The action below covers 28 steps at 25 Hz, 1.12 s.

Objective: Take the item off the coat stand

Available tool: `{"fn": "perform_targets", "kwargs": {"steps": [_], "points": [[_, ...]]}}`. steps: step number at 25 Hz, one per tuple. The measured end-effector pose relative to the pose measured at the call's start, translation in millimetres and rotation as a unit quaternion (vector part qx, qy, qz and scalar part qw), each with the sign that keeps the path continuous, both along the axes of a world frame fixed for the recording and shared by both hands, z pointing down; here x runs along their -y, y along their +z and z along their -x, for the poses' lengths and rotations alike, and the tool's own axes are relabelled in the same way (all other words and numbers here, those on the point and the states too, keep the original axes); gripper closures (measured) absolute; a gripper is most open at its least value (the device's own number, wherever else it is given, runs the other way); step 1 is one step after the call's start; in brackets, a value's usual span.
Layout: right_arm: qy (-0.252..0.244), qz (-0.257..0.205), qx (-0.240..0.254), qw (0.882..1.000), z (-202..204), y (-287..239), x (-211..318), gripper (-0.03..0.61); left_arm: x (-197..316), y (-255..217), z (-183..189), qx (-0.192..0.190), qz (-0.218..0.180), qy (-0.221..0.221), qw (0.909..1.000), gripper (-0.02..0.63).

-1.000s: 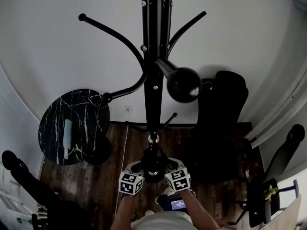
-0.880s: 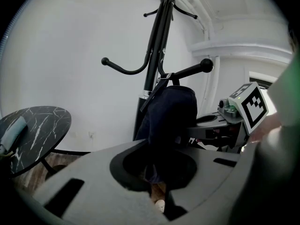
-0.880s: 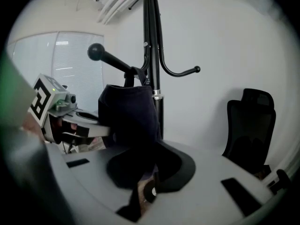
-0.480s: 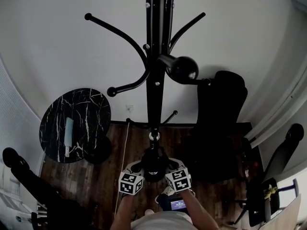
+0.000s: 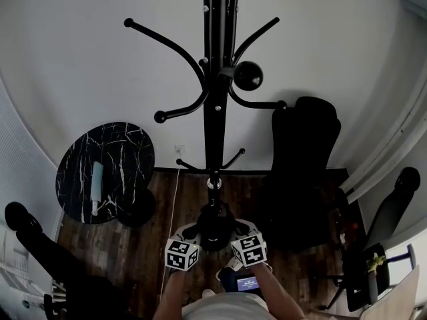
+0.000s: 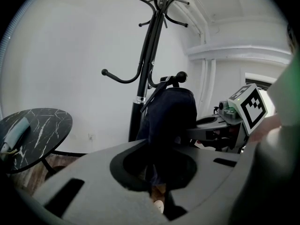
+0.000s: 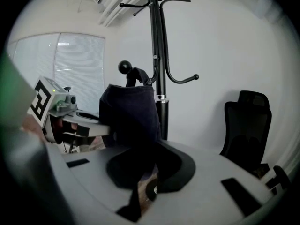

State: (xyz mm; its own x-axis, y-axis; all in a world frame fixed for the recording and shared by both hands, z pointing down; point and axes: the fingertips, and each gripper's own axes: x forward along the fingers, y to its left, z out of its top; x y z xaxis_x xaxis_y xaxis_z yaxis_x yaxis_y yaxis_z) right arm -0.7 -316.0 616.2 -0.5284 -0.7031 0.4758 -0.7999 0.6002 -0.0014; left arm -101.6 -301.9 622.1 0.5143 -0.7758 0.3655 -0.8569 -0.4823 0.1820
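Note:
The black coat stand (image 5: 215, 105) rises before a white wall, one ball-tipped hook (image 5: 247, 76) pointing toward me. A dark blue cloth item (image 6: 168, 114) hangs between both grippers, low in front of the stand's base; the same cloth item (image 7: 130, 114) fills the middle of the right gripper view. My left gripper (image 6: 152, 191) is shut on its lower part. The right gripper (image 7: 140, 191) is shut on it from the other side. In the head view the left gripper (image 5: 193, 237) and the right gripper (image 5: 235, 236) sit close together, the item lost in the dark between them.
A round black marble table (image 5: 127, 142) stands at the left with a pale object (image 5: 95, 185) on it. A black office chair (image 5: 303, 152) is right of the stand, another dark chair (image 5: 393, 212) farther right. The floor (image 5: 140, 252) is dark wood.
The head view has drawn back: the ball-tipped hook looks smaller and higher in the picture. Both grippers stay in the same spot, close together.

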Motion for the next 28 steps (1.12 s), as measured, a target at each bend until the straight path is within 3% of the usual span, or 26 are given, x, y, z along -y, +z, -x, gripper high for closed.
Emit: {"fn": "perform_targets", "kwargs": {"steps": [14,28], "points": [[-0.006,-0.004,-0.004,1.0,1,-6,-9,0.546,-15,-9,1,-0.004,-0.007,0.001,1.0,0.589],[0.007,-0.009,0.026,1.0,-2,-23,-27,0.546,-32,-24,1,-0.014,-0.024,0.0,0.9996,0.589]]}}
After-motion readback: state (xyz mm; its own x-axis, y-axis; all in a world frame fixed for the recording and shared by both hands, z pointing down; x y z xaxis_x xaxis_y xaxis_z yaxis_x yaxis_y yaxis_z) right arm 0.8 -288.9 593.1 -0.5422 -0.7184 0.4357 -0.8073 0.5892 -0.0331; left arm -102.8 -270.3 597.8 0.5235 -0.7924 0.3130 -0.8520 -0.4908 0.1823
